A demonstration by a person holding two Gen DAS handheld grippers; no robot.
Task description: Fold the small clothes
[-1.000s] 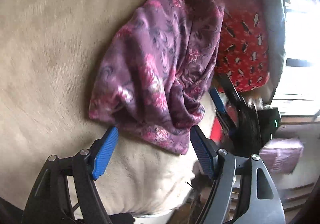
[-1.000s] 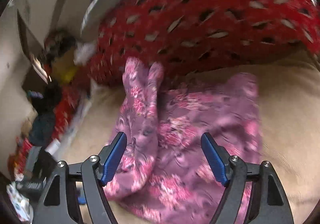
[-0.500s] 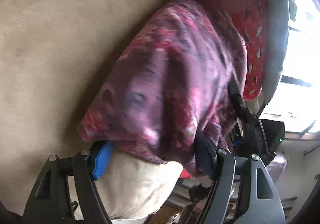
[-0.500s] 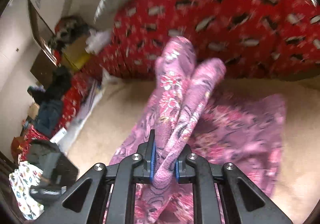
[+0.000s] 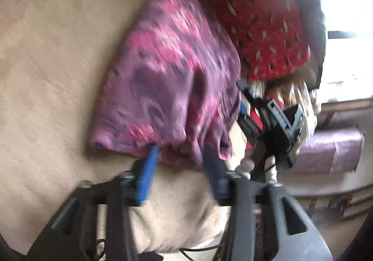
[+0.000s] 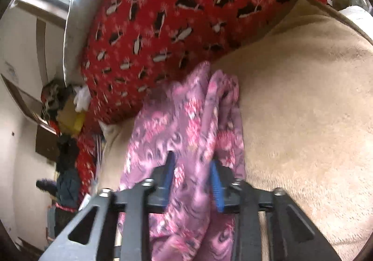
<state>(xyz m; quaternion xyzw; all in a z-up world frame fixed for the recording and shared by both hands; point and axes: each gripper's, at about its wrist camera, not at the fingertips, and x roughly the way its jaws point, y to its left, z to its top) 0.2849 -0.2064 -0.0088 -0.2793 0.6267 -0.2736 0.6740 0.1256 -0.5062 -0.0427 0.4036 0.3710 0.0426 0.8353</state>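
Observation:
A small purple garment with pink flowers (image 5: 167, 88) lies bunched on a beige blanket (image 5: 51, 55). My left gripper (image 5: 180, 156) straddles its near edge with its blue pads (image 5: 149, 165) partly apart, the cloth edge between them. In the right wrist view the garment (image 6: 186, 125) hangs in folds through my right gripper (image 6: 192, 167), whose pads (image 6: 215, 179) stand a little apart around a thick fold. The right gripper's body (image 5: 275, 125) also shows in the left wrist view, just right of the garment.
A red penguin-print pillow (image 6: 177, 18) lies against the garment's far side. The beige blanket (image 6: 303, 109) spreads to the right. A cluttered room corner (image 6: 65, 121) and a purple box (image 5: 326, 151) lie beyond the bed edge.
My right gripper, shut tight on a fold half a second ago, now has its pads slightly apart and has carried the cloth toward the pillow. My left gripper has narrowed over the garment's near edge.

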